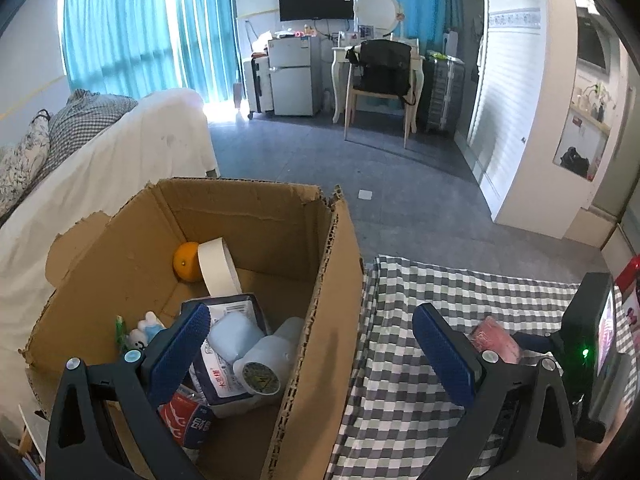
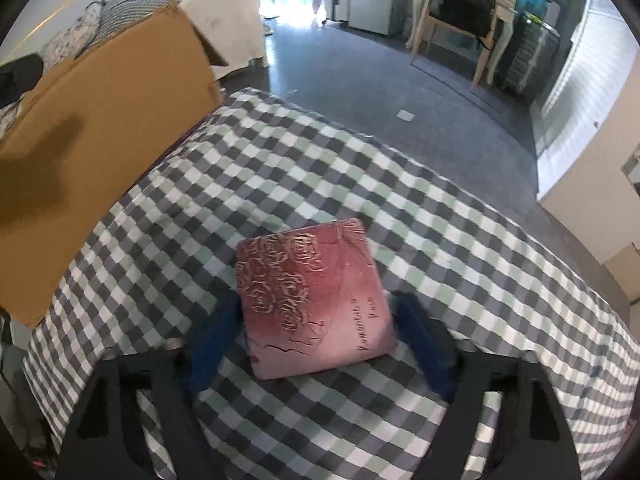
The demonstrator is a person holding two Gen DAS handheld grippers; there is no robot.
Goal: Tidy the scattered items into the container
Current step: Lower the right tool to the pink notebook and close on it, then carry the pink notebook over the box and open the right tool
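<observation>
Lower half of the left view: my left gripper hangs spread and empty astride the cardboard box wall, which it could snag

Centre of the right view: my right gripper brackets the pink packet on the checked cloth; left pad seems touching, right apart, so closing may skew it

Daylight glares through the far teal curtains, the fisheye bends and darkens every edge, and the right wrist view is motion-blurred near its fingers.

Box left of packet on tablecloth
</observation>
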